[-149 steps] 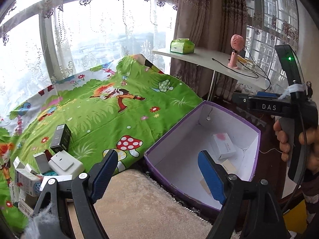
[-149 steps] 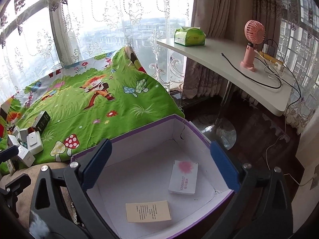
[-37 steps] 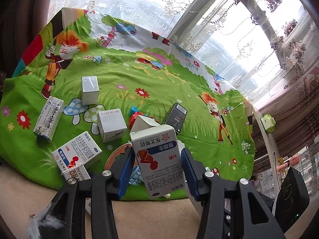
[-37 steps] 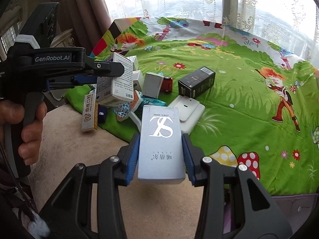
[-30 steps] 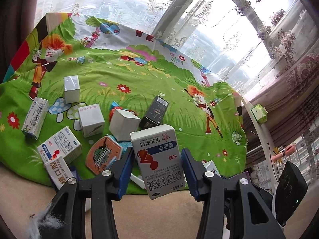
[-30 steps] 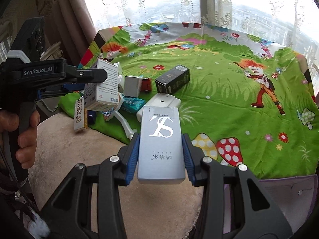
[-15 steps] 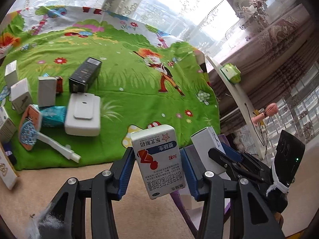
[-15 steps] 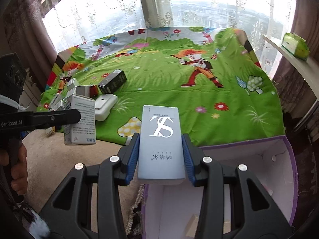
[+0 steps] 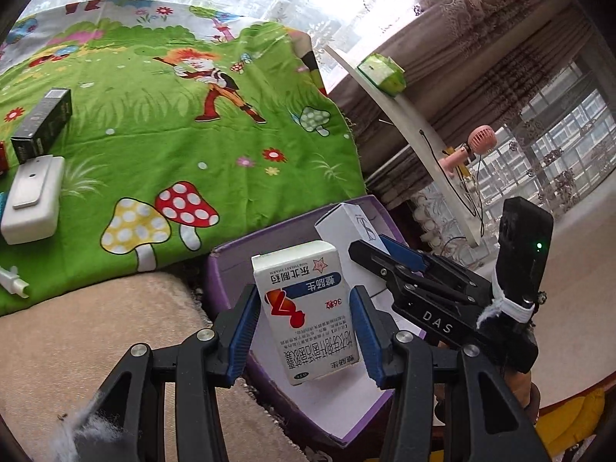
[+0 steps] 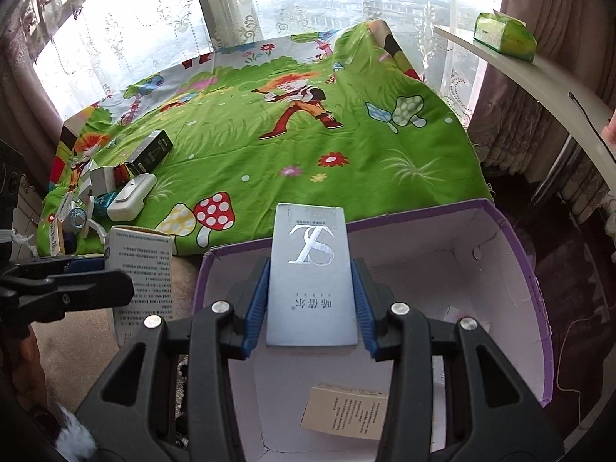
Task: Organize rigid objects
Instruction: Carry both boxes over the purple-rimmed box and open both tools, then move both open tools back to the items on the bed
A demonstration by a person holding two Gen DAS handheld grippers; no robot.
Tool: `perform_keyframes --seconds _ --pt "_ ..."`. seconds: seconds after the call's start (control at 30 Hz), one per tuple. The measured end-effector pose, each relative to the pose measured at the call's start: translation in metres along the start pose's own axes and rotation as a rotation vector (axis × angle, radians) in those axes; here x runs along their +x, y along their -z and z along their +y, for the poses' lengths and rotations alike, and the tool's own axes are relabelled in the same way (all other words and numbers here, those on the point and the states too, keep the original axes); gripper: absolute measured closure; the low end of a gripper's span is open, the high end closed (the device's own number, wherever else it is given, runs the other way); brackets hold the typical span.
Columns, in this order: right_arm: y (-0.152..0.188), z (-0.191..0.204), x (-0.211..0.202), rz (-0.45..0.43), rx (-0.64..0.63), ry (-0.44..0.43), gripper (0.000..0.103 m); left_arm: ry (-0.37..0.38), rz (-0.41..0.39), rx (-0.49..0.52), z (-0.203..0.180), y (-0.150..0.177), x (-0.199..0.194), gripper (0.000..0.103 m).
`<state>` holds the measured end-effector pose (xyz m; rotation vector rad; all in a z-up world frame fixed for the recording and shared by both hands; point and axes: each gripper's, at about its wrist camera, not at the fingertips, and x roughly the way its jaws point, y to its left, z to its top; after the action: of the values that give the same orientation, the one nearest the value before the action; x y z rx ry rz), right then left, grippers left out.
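- Left gripper (image 9: 304, 319): blue pads pinch a white medicine carton (image 9: 306, 313) by its two sides, part-way closed. The carton hangs over the near left corner of the purple box (image 9: 227, 269). Its face shows a red figure, a blue band, a red star, Chinese characters and "36", all upside down in the left wrist view.
- Right gripper (image 10: 310, 304): pads clamp a silver-grey carton (image 10: 311, 281) at both long edges, over the box's near-left region (image 10: 537, 308). A large foil "SZ" monogram and a line of Chinese characters read inverted.
- Left wrist view only: "DAS" lettering on the right gripper's body (image 9: 435, 310), a lit green lamp above it, a pink handheld fan (image 9: 467, 148).
- Right wrist view only: box floor with a cream printed leaflet (image 10: 344, 412); the medicine carton's rear text panel (image 10: 142, 269).
- Both views: green cartoon blanket (image 9: 184, 115); a black carton (image 9: 42, 125) and white device (image 9: 32, 200) near its left edge.
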<state>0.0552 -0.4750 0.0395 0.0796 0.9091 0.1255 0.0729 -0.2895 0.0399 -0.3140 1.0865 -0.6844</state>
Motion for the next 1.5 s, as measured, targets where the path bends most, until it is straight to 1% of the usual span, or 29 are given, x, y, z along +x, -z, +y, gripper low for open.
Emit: perform_keyframes --seconds 0.07,0.1,0.23,0.47,0.73,0.87,1.0,1.13,1.27,1.5 --pt "0.000 -0.005 0.000 0.000 0.014 0.002 0.057 0.004 0.008 0.009 -0.003 0.001 0.003 0.054" --pt "0.001 -0.006 0.000 -0.001 0.018 0.002 0.057 0.008 0.013 0.012 -0.004 0.000 0.005 0.052" --pt "-0.001 -0.008 0.000 -0.005 0.032 0.003 0.057 0.005 0.015 0.008 -0.003 -0.002 0.006 0.041" --pt "0.000 -0.006 0.003 0.004 0.027 -0.010 0.057 -0.015 -0.012 -0.002 0.004 -0.001 -0.003 0.041" --pt "-0.001 -0.008 -0.001 0.002 0.038 -0.010 0.057 -0.077 -0.073 0.051 0.008 0.004 -0.022 0.041" --pt "-0.003 -0.002 -0.005 -0.003 0.033 -0.019 0.056 -0.123 -0.106 0.057 0.017 0.009 -0.033 0.041" --pt "-0.005 0.013 -0.005 -0.005 0.014 -0.046 0.049 -0.152 -0.118 0.027 0.033 0.016 -0.043 0.041" --pt "-0.005 0.035 0.001 0.013 -0.023 -0.080 0.049 -0.207 -0.144 0.007 0.048 0.024 -0.060 0.041" --pt "-0.003 0.061 0.008 0.035 -0.064 -0.119 0.048 -0.260 -0.186 -0.020 0.065 0.031 -0.081 0.041" --pt "-0.001 0.107 0.020 0.069 -0.145 -0.175 0.048 -0.348 -0.259 -0.124 0.104 0.047 -0.120 0.041"
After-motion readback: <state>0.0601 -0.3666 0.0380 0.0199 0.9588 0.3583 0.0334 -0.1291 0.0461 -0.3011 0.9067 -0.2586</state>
